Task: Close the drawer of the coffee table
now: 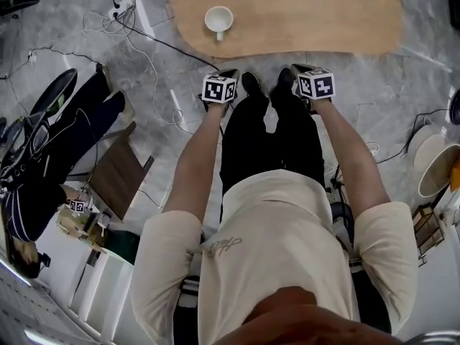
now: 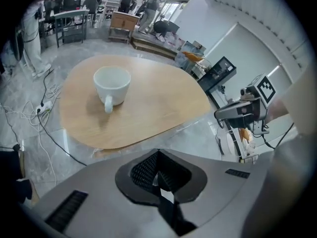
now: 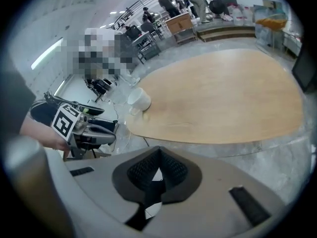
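The coffee table [image 1: 309, 20] has an oval wooden top and stands just ahead of the person's feet; no drawer shows in any view. A white cup [image 1: 218, 20] sits on its left part. My left gripper [image 1: 230, 74] is held a little short of the table's near edge, jaws shut with nothing in them. My right gripper [image 1: 296, 70] is level with it, also shut and empty. The left gripper view has the table [image 2: 153, 108], the cup [image 2: 112, 85] and the closed jaws [image 2: 158, 170]. The right gripper view shows the table [image 3: 223, 98], the cup [image 3: 138, 99] and its closed jaws [image 3: 157, 170].
Cables and a power strip [image 1: 121, 9] trail over the marble floor at the table's left. A seated person [image 1: 43, 164] and a brown wooden stool [image 1: 118, 171] are at the left. White bins [image 1: 435, 164] stand at the right.
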Demonstrator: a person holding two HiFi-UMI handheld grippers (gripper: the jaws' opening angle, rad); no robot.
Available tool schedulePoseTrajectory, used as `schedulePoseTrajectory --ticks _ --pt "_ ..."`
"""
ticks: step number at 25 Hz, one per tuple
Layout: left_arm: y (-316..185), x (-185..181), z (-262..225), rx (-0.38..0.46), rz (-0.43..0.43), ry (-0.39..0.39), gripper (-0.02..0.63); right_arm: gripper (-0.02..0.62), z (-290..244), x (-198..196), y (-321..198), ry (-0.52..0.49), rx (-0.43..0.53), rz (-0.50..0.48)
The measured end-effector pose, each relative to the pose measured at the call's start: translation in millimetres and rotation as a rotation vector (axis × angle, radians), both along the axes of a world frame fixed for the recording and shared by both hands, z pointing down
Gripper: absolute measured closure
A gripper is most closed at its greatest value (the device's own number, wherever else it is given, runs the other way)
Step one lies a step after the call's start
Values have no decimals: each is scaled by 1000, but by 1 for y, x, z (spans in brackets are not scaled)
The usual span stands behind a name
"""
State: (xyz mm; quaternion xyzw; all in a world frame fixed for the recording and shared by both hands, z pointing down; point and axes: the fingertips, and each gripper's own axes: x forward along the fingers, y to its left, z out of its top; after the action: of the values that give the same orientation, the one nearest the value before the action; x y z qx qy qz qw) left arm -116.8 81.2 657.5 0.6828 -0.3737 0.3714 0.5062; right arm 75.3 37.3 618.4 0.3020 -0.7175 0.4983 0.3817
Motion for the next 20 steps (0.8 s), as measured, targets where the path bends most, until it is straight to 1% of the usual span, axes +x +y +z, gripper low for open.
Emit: schedulePoseTrajectory --ticks 3,5,7,10,12,16,20 --pt "-12 7 -36 55 39 0 601 600 -31 6 1 -31 23 54" --pt "-16 10 -60 94 56 6 601 600 -55 5 0 -52 56 62" --pt "-15 12 -88 132 58 21 601 600 -79 3 6 -50 107 25" --pt "-13 17 -133 202 51 43 601 600 -117 -1 16 -57 193 -67" --pt "-15 21 -164 259 28 55 601 600 -144 -3 14 -89 249 -79" --pt "-23 19 -224 368 -46 68 601 600 -203 -3 -5 -165 347 -10" --pt "-27 17 -283 466 -57 70 601 600 -262 -5 -22 -231 431 46"
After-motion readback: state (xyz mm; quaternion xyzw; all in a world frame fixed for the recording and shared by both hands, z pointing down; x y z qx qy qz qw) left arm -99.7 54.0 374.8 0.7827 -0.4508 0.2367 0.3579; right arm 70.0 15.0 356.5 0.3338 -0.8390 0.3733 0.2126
